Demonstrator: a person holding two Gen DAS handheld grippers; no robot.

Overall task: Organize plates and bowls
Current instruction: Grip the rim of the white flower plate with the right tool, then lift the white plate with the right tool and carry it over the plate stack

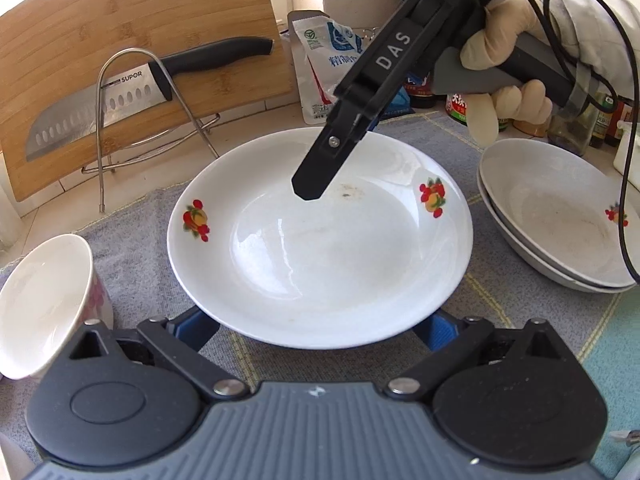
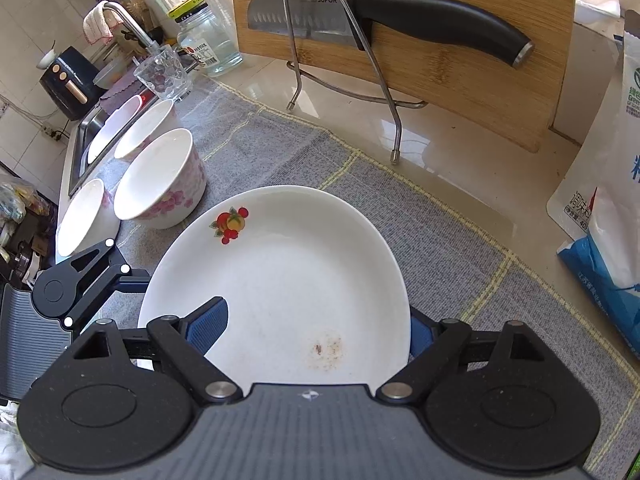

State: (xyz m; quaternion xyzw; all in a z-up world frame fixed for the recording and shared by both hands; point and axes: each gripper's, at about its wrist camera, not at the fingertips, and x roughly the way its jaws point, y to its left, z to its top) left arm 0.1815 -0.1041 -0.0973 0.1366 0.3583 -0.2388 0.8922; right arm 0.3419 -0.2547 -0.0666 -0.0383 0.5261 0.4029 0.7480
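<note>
A white plate (image 1: 320,240) with fruit decals lies on a grey woven mat (image 1: 152,216) in the middle of the counter, and both grippers meet at it from opposite sides. The left gripper (image 1: 316,330) has its blue-padded fingers spread wide; the plate's near rim covers them, so whether the pads touch the plate cannot be told. The right gripper (image 2: 318,326) reaches in from the far side — in its own view the left finger (image 2: 208,322) lies over the plate's inner surface while the right one sits outside, behind the rim. The jaws stand fairly wide, with the plate's edge between them, though a firm pinch cannot be confirmed. A gloved hand (image 1: 504,68) holds that gripper's handle (a black cable trails from it).

To the right, two more plates (image 1: 560,216) sit stacked just beside the first. On the other side stand several white bowls with pink flower prints (image 2: 164,180), close together near the sink (image 2: 86,132). Behind the mat, a bamboo cutting board (image 1: 132,24) leans in a wire stand (image 1: 120,120) with a black-handled knife (image 1: 120,96) slotted across it — a white and blue pouch (image 1: 320,64) and some bottles (image 1: 600,120) stand further right.
</note>
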